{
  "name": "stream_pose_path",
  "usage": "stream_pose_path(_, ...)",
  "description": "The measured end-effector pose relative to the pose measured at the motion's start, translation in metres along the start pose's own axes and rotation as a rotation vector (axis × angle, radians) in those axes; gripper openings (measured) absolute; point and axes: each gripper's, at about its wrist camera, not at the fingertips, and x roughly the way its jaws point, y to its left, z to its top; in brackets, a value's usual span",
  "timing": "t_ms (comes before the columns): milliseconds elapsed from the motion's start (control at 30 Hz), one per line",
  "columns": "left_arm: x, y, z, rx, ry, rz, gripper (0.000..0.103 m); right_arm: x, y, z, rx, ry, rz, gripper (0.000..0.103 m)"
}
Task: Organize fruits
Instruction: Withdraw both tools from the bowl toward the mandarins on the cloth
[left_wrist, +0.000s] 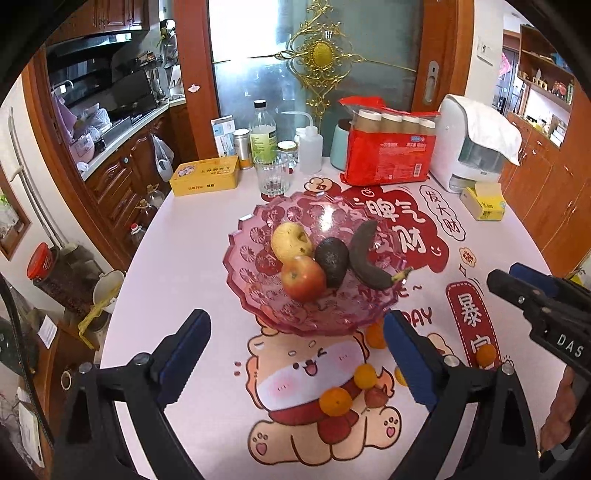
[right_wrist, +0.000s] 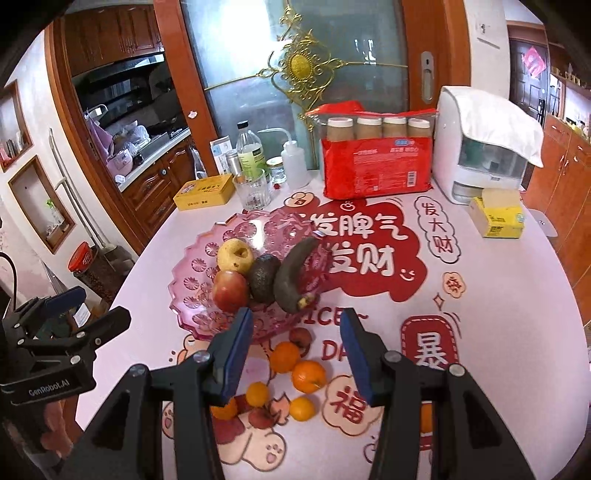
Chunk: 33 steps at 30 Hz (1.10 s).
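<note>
- The pink glass bowl (left_wrist: 258, 295) sits mid-tabletop (left_wrist: 177, 258) and already holds four fruits: a yellow pear (left_wrist: 290, 242), a red apple (left_wrist: 303, 277), a dark avocado (left_wrist: 332, 260) and a blackened banana (left_wrist: 365, 258).
- These four lie close together in the middle of the bowl, so that part of the sorting looks done.
- What is left, as I judge it: a cluster of small oranges (right_wrist: 308, 374) on the tabletop just in front of the bowl, with a couple of small reddish fruits (right_wrist: 300, 336) among them. None of these is in the bowl yet.
- The left tool (left_wrist: 295, 354) hovers above the near rim of the bowl, its blue-padded fingers spread wide and holding nothing.
- The right tool (right_wrist: 295, 350) hangs over the loose oranges, also spread wide and empty.
- Roughly the larger fruits are placed; the small ones remain, and they are round and may roll when nudged.
- Bottles, a glass, a yellow tin and a red pack stand at the far edge, well apart from the work.
</note>
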Motion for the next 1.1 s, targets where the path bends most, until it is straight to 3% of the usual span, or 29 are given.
stream_pose_path(567, 0.008, -0.032, -0.063, -0.003, 0.055, 0.039, 0.094, 0.009, -0.026, -0.059, -0.035, 0.076, 0.047, 0.049)
stream_pose_path(1100, 0.094, -0.022, -0.111, -0.044, 0.179, -0.036, 0.094, 0.074, -0.018, -0.105, -0.039, 0.217, 0.06, 0.049)
